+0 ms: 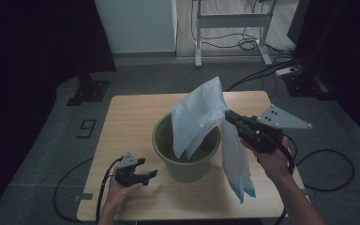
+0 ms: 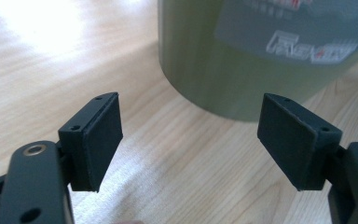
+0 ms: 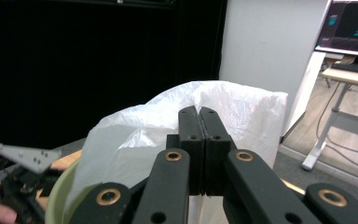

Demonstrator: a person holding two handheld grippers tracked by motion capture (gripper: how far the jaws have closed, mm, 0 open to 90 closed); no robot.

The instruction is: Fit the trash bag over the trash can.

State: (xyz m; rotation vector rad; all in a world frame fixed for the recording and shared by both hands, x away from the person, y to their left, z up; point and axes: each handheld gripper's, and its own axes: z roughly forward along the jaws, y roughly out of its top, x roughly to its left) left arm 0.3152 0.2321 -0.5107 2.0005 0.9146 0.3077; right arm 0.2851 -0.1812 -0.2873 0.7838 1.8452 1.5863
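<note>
Pale wood makes up the tabletop [image 1: 136,117], the largest thing under me, lit against a dark floor. Near its middle, a little toward the right edge, stands the olive-green bucket [image 1: 186,161], upright and open at the top. Over it hangs the white plastic bag [image 1: 198,117]: one part droops into the bucket's mouth, while another part hangs down outside the bucket toward the front right corner, its bottom edge tinted blue. My right gripper [image 1: 228,115] holds that bag up by its top fold, above the bucket's right rim; in the right gripper view the two black jaws are pressed flat together with the thin film pinched between them. My left gripper [image 1: 149,174] rests low near the front left corner, just beside the bucket's wall, jaws spread wide with nothing between them.
</note>
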